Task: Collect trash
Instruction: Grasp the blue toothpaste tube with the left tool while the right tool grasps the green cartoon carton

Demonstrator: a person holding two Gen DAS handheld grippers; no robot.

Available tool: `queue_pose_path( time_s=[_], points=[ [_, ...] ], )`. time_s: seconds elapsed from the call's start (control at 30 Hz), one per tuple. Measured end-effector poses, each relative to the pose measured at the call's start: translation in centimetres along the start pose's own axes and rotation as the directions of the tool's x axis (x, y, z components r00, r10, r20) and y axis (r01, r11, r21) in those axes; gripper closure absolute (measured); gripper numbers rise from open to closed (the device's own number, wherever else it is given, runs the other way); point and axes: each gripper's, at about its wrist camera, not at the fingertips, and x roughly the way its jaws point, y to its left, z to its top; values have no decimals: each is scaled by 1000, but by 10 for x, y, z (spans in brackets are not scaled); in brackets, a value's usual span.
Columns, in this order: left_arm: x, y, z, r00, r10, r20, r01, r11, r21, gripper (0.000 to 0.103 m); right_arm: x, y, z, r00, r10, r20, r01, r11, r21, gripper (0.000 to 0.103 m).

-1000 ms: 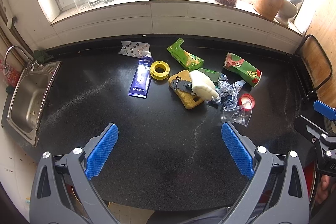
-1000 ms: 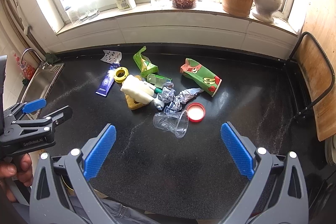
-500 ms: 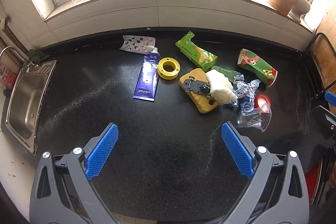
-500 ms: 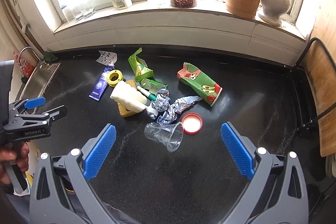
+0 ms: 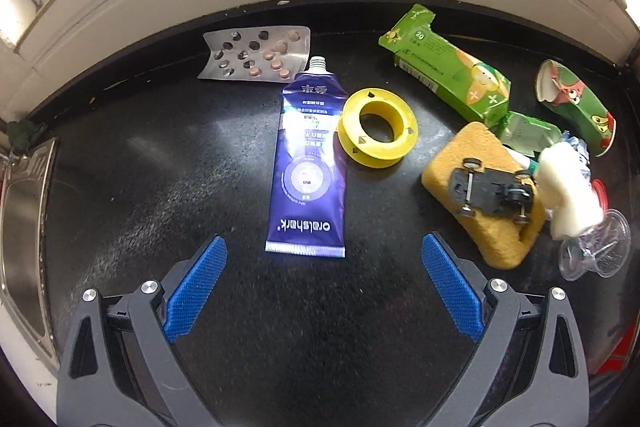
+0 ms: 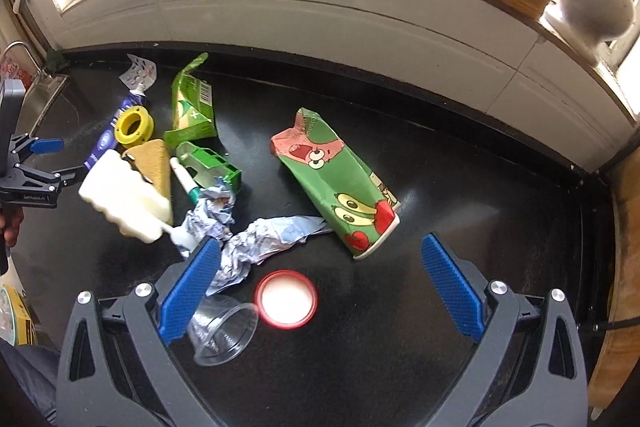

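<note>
**Trash spread across black counter, both grippers spread and empty**

Trash lying on speckled black counter (image 5: 160, 167), from left to right: foil blister pack (image 5: 256, 55), flat purple toothpaste tube (image 5: 308, 163), yellow plastic ring (image 5: 378, 127), porous sponge (image 5: 480, 195) under toy car chassis (image 5: 492, 191), crumpled foil wrappers (image 6: 256, 247), red lid (image 6: 286, 299), creased green carton (image 6: 340, 187). Left gripper (image 5: 322, 287) hovering near tube end, jaws wide, holding nothing. Right gripper (image 6: 320, 291) likewise released, straddling lid; clear plastic cup (image 6: 224, 331) beside left finger. Likely risks: thin tube slipping flat under pads; featherlight cup rolling off if nudged.
</note>
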Motion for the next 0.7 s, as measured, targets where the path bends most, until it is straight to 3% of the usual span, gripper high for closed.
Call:
queue_pose_path(
  time_s=[0.2,0.23,0.37,0.47,0.6,0.7],
  points=[
    [52,20,24,999,-2,-42,4,998,58,7,55,-16,24,997,18,-70,-22,999,-49,6],
    [55,25,28,999,-41,-28,42,998,52,8,63,-18,27,996,31,-83,-36,998,-59,6],
    [62,37,40,998,-64,24,63,996,70,6,90,-26,36,989,60,-139,-74,992,-97,10],
    [66,41,48,996,-66,58,61,995,82,5,107,-30,40,981,86,-173,-106,988,-112,24],
    [67,45,56,997,-58,46,54,996,67,5,114,-34,43,980,77,-184,-103,985,-136,43],
    [67,37,57,997,-52,53,49,997,62,9,114,-34,43,980,82,-182,-107,985,-133,45]
  ],
)
